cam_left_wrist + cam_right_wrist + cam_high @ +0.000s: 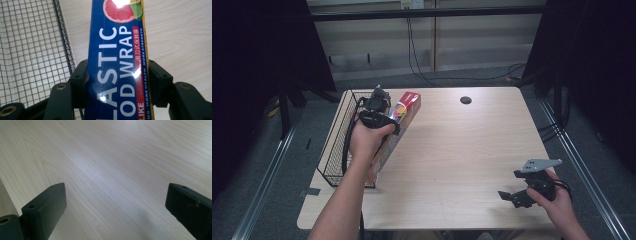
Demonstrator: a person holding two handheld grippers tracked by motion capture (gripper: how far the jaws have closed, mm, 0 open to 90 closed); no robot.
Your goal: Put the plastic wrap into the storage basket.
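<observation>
My left gripper (117,82) is squeezing a long box of plastic wrap (117,62). One jaw presses on each long side of the box. From above, I see the box (398,125) held just over the left part of the table (462,150). It sits right beside the wire basket (337,145), with its red end pointing away from me.

I think the box is light, because it is only thin card with a roll inside. It looks shiny, so it may slip. It could also dent if I squeeze too hard. The jaws seem to hold it near the middle of its length, which is a good spot, because a long box tips if you grab one end.

My right gripper (524,192) rests over bare table near my right side. Its jaws are spread wide with nothing between them.
</observation>
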